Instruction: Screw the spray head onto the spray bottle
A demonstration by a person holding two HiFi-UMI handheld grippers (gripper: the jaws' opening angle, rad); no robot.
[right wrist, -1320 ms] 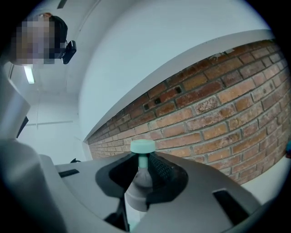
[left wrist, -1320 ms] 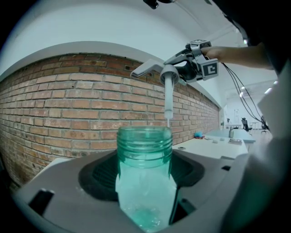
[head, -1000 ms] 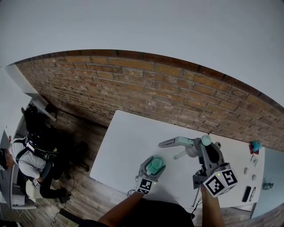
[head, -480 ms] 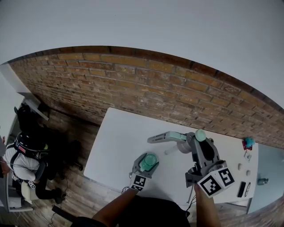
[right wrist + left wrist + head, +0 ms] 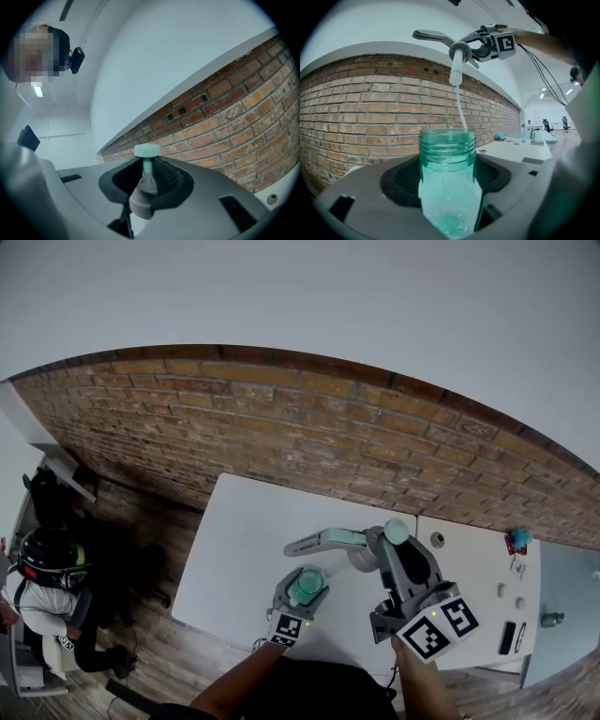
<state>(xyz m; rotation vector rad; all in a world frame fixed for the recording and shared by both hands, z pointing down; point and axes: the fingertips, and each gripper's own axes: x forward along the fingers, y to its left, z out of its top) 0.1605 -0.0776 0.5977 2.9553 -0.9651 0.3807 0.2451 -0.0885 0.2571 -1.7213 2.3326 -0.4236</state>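
Above the white table [image 5: 239, 540], our left gripper [image 5: 303, 589] is clamping the spray bottle [image 5: 448, 159] upright, while our right gripper [image 5: 149, 183] is pinching the spray head [image 5: 461, 47] to its far right. We are wanting the dip tube [image 5: 461, 105] inside the neck first, then the collar level.

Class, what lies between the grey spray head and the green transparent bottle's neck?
The spray head's thin white dip tube, shown in the left gripper view.

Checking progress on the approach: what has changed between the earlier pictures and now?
The right gripper, shut on the spray head, has carried it slightly toward the spray bottle; its dip tube hangs by the open mouth. Nothing was grasped or released. The left gripper stays clamped on the bottle, which is still uncapped.
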